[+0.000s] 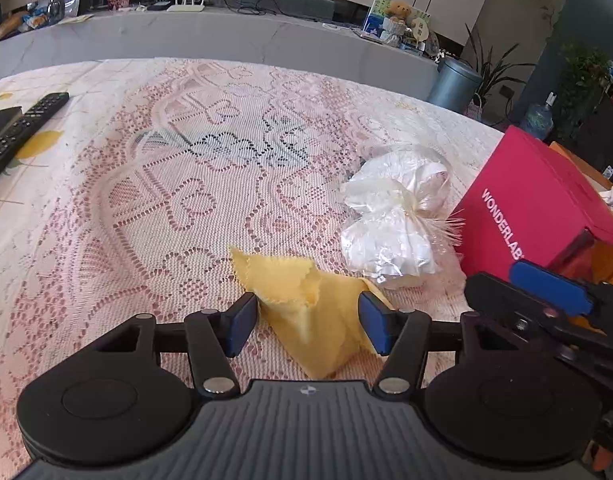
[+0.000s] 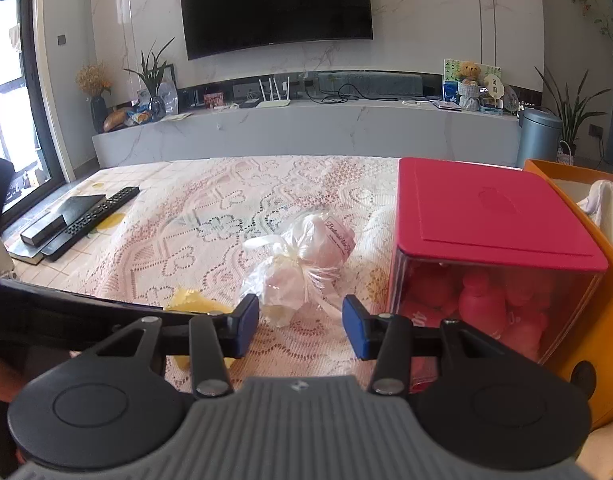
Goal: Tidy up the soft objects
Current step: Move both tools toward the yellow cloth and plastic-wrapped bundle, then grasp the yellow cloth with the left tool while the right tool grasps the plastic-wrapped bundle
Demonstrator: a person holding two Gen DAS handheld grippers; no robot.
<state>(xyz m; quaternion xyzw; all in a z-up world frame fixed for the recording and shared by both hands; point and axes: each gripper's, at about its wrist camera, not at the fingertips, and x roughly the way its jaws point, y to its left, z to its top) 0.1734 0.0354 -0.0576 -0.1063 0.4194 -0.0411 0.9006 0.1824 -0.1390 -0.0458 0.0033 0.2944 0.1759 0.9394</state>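
Observation:
A crumpled yellow cloth [image 1: 306,300] stands tented on the lace tablecloth [image 1: 166,208], between the fingers of my left gripper [image 1: 306,322]. The jaws are open around it, and its right edge brushes the right pad. A soft white bundle wrapped in clear plastic [image 1: 394,216] lies just beyond the cloth. My right gripper [image 2: 300,326] is open and low over the table, with only tablecloth between its fingers. The wrapped bundle [image 2: 302,260] lies just ahead of its tips, and the yellow cloth [image 2: 194,300] peeks out at its left. One blue finger [image 1: 546,286] of the right gripper shows in the left wrist view.
A pink lidded box [image 2: 486,216] with clear walls and pink items inside stands right of the bundle. Beside it is an orange box [image 2: 602,320] holding white fabric [image 2: 606,204]. A black remote [image 2: 98,216] and a flat black device lie far left.

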